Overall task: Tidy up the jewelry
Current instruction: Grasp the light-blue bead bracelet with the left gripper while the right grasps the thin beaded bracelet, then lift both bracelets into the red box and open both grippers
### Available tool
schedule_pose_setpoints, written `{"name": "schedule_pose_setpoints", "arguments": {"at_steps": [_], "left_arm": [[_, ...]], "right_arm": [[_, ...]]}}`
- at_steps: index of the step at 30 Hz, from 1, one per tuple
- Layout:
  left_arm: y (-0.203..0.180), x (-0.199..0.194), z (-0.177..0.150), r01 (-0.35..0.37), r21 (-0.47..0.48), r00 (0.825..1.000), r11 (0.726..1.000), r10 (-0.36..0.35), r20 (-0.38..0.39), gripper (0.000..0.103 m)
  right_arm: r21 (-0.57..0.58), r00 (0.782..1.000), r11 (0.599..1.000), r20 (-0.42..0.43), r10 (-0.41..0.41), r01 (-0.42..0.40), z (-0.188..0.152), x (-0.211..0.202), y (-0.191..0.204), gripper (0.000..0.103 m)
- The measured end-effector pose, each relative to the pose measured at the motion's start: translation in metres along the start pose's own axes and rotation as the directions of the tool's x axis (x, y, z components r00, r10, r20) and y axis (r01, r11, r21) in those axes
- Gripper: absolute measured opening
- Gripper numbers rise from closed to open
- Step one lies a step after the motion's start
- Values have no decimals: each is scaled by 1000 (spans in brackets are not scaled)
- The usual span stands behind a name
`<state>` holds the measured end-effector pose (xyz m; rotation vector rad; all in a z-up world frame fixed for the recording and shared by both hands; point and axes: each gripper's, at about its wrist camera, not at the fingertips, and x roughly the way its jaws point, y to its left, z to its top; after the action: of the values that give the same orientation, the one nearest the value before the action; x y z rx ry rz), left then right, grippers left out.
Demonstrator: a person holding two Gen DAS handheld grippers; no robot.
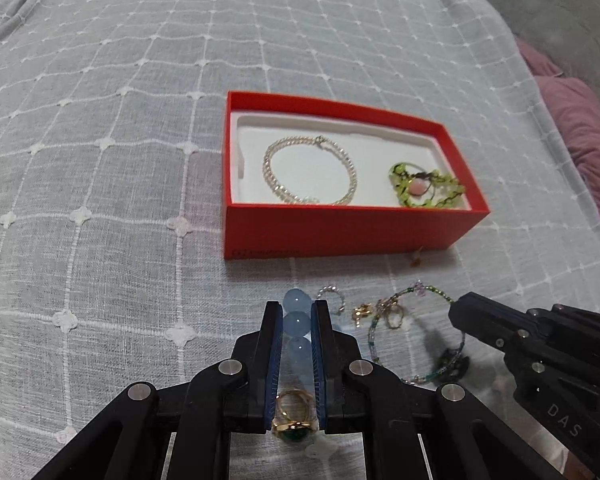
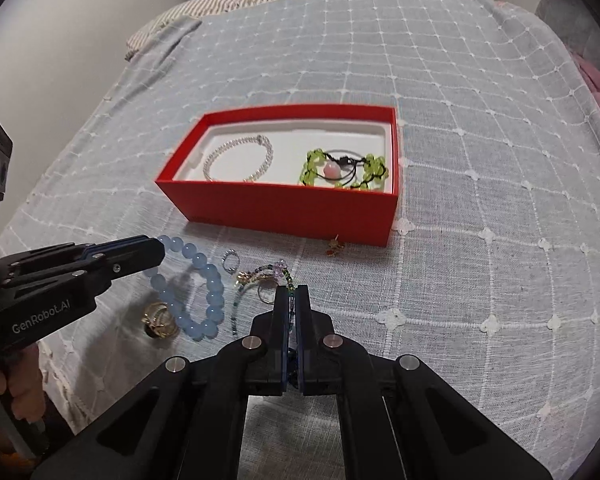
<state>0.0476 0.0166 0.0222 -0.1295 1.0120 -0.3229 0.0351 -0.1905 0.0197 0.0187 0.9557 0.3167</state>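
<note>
the red box sits mid-bed, open, its white tray holding a pearl bracelet at the left end and a green bracelet at the right. the left gripper is nearly closed, pinching the blue bracelet just before the box's near wall; a gold ring lies beside it. the right gripper is clamped tight on the thin bead bracelet. a small earring lies against the box's near wall. the bedspread lies bare to the right and beyond the box.
</note>
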Motion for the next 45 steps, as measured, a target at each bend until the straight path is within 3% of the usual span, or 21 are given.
{"name": "schedule_pose_setpoints", "arguments": {"at_steps": [18,30,37,45], "left_arm": [[-19,-31,24,95,40,988,995,-99,121,9],[-35,-38,56,220,52,947,974,-226,229,9],[-34,-17,71,254,14,930,967,-248,271,9],[-11,17,74,127,-46,965,991,-113,236,9]], "right_arm": [[1,992,1000,126,23,-24,17,-46,-3,2],[36,981,999,195,19,-27,38,-61,-14,2],[62,972,998,234,5,-20,48,-63,-25,2],[60,967,998,255,-16,0,61,-56,-26,2]]}}
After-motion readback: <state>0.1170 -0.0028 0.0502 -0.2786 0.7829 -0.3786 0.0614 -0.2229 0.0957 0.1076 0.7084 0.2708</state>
